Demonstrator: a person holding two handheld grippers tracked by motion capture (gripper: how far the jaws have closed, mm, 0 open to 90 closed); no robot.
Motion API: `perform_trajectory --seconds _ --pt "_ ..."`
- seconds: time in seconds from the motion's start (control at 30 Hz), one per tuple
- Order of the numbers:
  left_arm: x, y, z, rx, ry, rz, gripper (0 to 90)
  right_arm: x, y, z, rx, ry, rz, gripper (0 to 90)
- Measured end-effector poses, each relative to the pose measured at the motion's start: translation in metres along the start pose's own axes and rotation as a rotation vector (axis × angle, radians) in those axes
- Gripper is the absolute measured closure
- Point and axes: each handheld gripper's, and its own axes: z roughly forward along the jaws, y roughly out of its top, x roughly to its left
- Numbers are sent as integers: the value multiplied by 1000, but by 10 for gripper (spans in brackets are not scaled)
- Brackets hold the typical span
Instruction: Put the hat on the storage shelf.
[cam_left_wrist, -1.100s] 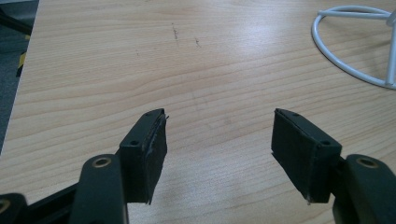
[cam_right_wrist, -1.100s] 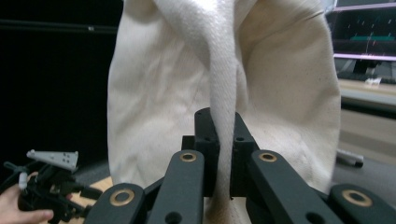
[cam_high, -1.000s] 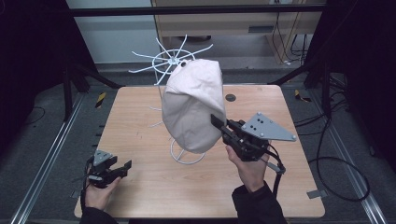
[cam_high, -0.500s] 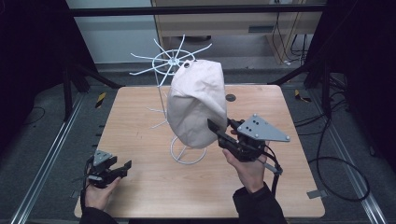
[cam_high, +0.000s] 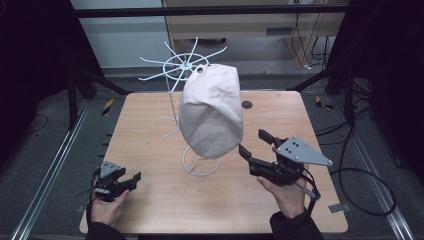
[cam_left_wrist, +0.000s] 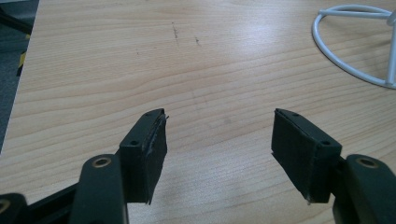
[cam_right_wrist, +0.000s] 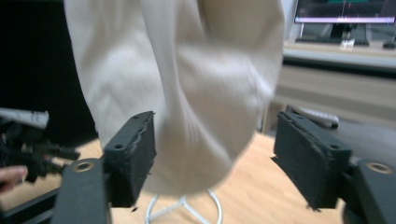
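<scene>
hanging from the top of the white wire stand (cam_high: 182, 95), the pale cloth cap (cam_high: 212, 112) drapes down over the upright post, its lower edge ending a little above the stand's ring base (cam_high: 202, 167), near the middle of the wooden table (cam_high: 150, 200). compared with a second ago, the cap now hangs more squarely and slightly farther toward the person's right, and the right gripper (cam_high: 254, 146), which was then right at the cap's lower edge, has pulled back and dropped toward the near right part of the table. its jaws now stand spread apart with nothing between them; in the right gripper view the cap (cam_right_wrist: 187, 93) sits beyond the pads (cam_right_wrist: 133, 154), apart from them, somewhat blurred. judgement: the cap appears to have been let go and left on the stand, so the hanging step looks done or close to it; the blur suggests the cloth may yet be swinging, and whether it is securely seated on the spokes cannot be told. the left gripper (cam_high: 131, 181) rests low at the near left of the table, in the same place as before, jaws likewise spread over bare wood (cam_left_wrist: 187, 60), with part of the ring base (cam_left_wrist: 345, 70) visible off to one side, well apart from the pads.
</scene>
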Motion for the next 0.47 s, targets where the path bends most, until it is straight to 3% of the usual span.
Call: perform_trajectory --seconds 0.23,0.47 --pt "0 0 0 0 2 1 351 -25 -48 -5 107 -7 68 181" --pt "0 -1 2 3 -1 6 330 -64 -105 -1 241 -109 98 163"
